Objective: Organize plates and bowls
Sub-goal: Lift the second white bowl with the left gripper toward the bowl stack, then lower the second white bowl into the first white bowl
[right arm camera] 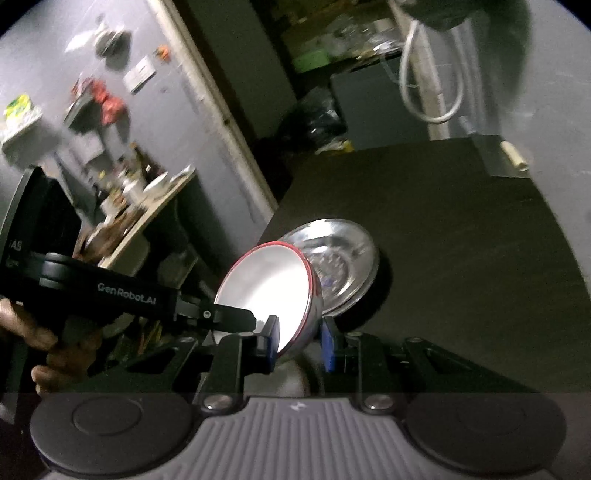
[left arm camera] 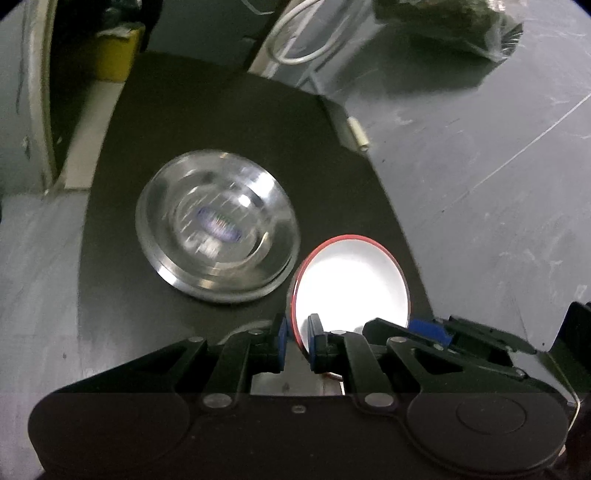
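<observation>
A white bowl with a red rim (left arm camera: 352, 286) is held tilted above a dark table (left arm camera: 221, 122). My left gripper (left arm camera: 297, 334) straddles its near rim with a slight gap, and my right gripper (right arm camera: 301, 341) straddles its rim from the other side. In the right wrist view the bowl (right arm camera: 269, 280) shows a steel outside, and the left gripper (right arm camera: 236, 319) reaches in from the left. A shiny steel plate (left arm camera: 218, 225) lies flat on the table just left of the bowl; it also shows in the right wrist view (right arm camera: 343, 266) behind the bowl.
The table's right edge borders a grey floor (left arm camera: 480, 184). A white cable (left arm camera: 306, 40) and a plastic bag (left arm camera: 450, 26) lie beyond the table. A cluttered shelf (right arm camera: 129, 199) stands by the wall to the left. A small cream cylinder (left arm camera: 358, 134) sits at the table's edge.
</observation>
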{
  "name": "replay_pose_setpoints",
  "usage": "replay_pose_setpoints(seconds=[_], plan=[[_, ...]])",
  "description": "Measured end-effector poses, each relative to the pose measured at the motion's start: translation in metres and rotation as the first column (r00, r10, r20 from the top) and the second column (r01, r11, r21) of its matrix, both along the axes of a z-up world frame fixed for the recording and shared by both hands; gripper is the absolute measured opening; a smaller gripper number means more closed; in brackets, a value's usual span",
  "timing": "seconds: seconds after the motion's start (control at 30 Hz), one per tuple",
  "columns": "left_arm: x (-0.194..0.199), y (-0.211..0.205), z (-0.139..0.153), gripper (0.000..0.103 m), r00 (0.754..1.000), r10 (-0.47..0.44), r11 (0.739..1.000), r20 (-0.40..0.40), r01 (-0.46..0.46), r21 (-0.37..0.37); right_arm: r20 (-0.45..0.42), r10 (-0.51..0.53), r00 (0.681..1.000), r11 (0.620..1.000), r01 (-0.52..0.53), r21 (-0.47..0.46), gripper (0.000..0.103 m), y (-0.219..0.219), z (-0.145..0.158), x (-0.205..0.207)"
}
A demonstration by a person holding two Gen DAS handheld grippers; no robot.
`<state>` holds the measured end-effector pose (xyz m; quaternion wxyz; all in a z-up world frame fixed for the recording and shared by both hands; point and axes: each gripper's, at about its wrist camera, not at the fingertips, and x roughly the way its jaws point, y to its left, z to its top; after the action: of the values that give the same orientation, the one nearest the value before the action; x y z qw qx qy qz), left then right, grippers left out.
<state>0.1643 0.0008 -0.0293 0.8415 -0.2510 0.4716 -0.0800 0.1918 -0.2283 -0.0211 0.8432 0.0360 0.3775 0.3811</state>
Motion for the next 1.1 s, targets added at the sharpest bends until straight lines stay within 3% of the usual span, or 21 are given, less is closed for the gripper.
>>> replay_pose_setpoints(seconds=[0.43, 1.1], plan=[[-0.02, 0.004, -0.018, 0.012, 0.991, -0.002, 1.0, -0.13, 0.0, -0.02, -0.069, 0.097, 0.993, 0.99, -0.103, -0.091, 0.027, 0.015, -0.008, -0.023], [-0.026, 0.006, -0.033, 0.012, 0.973, -0.014, 1.0, -0.232, 0.011, -0.013, -0.107, 0.159, 0.982, 0.968, -0.176, -0.177, 0.027, 0.027, -0.02, -0.027]])
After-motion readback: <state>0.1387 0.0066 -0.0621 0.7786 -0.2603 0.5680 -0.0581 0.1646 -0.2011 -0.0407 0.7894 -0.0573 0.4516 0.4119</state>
